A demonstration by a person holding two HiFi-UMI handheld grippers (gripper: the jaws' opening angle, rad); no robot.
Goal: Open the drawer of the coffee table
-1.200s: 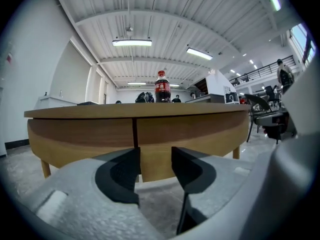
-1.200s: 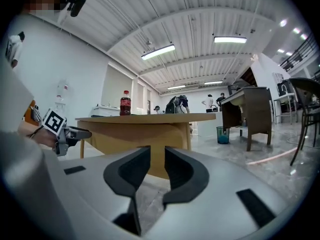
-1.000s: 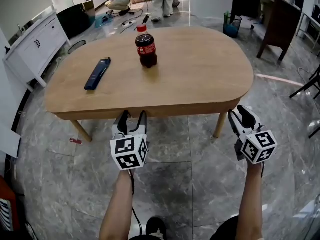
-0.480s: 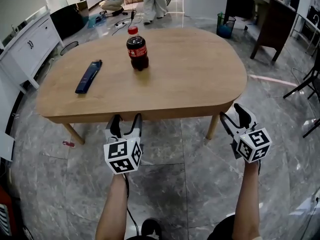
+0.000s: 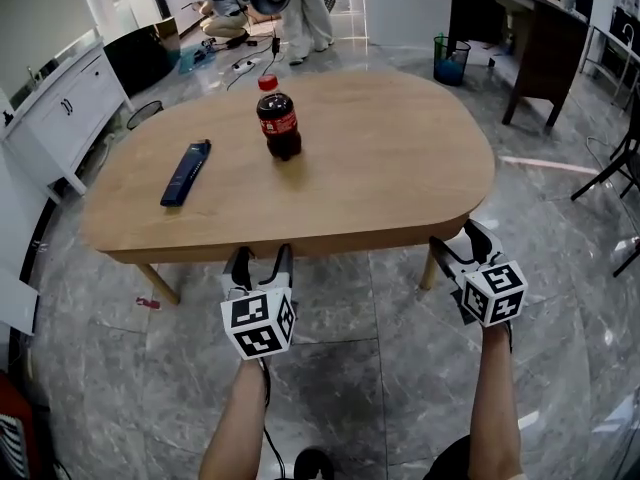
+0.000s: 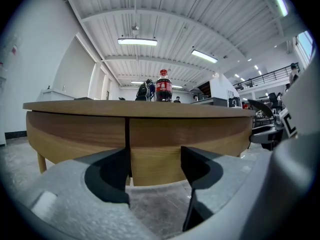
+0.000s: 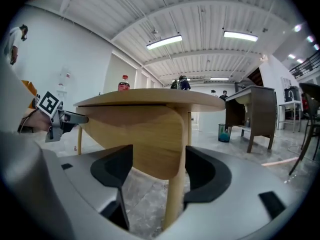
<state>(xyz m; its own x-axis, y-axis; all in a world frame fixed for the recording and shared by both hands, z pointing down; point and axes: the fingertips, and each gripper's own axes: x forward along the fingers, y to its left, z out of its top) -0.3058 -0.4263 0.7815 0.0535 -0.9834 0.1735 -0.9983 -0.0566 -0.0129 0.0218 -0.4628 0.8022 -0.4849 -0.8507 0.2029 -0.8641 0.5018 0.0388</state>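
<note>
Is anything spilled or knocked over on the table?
No, nothing stands out. The cola bottle stands upright with its red cap on, the dark flat bar lies flat to its left in the head view, and the wooden table shows no spill.

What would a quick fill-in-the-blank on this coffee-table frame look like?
1. The bottle on the coffee table has a ____ cap.
2. In the head view, the dark remote lies to the bottle's ____.
3. The drawer of the table is fully ____.
4. The left gripper and right gripper both have ____ jaws, gripping nothing.
Missing words: red; left; closed; open.
Note: both grippers' jaws have just been opening.
</note>
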